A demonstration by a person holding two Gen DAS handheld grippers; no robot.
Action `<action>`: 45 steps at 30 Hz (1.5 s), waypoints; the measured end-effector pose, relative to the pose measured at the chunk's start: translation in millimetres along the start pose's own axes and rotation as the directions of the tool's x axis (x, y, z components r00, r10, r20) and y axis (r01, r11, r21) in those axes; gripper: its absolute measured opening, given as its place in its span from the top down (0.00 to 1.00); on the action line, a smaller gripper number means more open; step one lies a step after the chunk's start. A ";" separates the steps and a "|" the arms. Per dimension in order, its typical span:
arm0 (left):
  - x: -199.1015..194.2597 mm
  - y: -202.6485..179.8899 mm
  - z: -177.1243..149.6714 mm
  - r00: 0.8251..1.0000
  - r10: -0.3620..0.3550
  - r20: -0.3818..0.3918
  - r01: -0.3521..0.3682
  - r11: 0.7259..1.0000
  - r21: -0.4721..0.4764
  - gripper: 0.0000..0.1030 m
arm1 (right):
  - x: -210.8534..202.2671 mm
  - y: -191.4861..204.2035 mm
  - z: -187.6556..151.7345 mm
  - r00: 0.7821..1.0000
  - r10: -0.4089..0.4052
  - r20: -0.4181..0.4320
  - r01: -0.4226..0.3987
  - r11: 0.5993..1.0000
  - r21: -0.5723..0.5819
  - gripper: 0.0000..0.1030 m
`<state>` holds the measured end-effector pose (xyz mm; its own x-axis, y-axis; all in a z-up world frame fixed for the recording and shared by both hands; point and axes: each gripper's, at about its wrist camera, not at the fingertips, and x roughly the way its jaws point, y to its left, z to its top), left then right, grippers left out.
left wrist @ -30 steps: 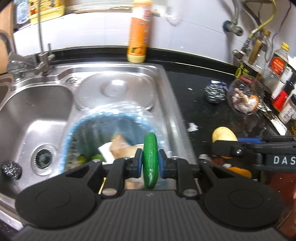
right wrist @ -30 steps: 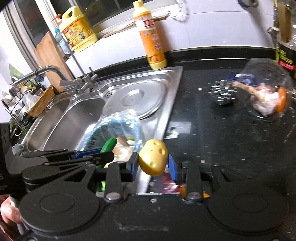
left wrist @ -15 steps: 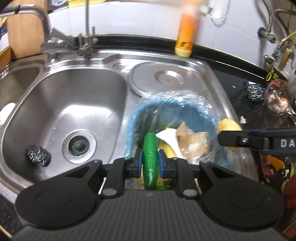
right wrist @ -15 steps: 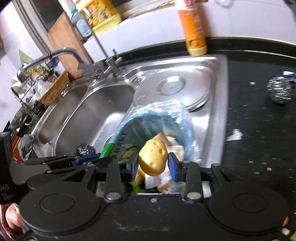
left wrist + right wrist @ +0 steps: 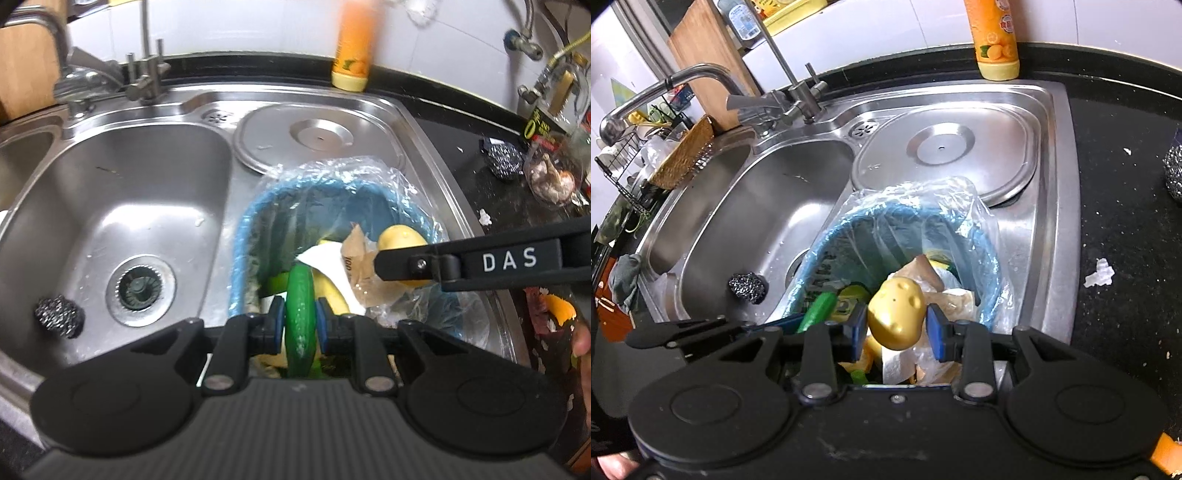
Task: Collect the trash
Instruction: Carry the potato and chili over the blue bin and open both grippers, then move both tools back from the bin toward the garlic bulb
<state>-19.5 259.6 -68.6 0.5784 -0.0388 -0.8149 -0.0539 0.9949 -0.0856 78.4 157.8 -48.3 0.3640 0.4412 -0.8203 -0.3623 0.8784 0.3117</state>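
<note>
Both grippers hung over the blue bin, which stood lined with a clear plastic bag in the right part of the steel sink. Clamped between the blue pads of the left gripper was a green cucumber slice, held on edge above the near side of the bin. Beside it, the right gripper gripped a yellow potato over the bin's near rim; seen from the left wrist, the potato sat above the bin's right side. Inside the bin lay brown paper, a white scrap and yellow peelings. Left of the bin, a steel wool ball rested in the basin near the drain. Behind the bin stood an orange detergent bottle, at the back of the black counter.
</note>
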 end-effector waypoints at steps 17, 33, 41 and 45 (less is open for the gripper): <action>15.5 -11.9 3.5 1.000 -0.001 -0.019 0.002 0.999 0.052 0.52 | 2.0 -5.2 2.7 1.000 -0.005 -0.020 0.005 1.000 0.023 0.64; -12.1 -7.9 5.5 0.999 0.019 0.046 -0.019 1.000 -0.007 0.00 | -32.8 -1.5 4.3 0.999 0.009 0.045 -0.010 0.999 0.036 0.00; -27.7 -20.9 12.1 0.996 0.031 0.086 -0.029 0.999 -0.020 0.00 | -57.8 -11.0 6.5 0.995 0.014 0.094 -0.018 0.999 0.038 0.00; -31.7 -31.0 16.1 0.995 0.040 0.090 -0.038 0.999 -0.023 0.00 | -68.8 -20.4 5.0 0.994 0.005 0.105 -0.010 0.999 0.042 0.00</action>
<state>-23.0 231.5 -30.9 0.6464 0.0100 -0.7629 -0.0952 0.9932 -0.0676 65.1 110.5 4.1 0.4505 0.4628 -0.7635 -0.3297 0.8810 0.3395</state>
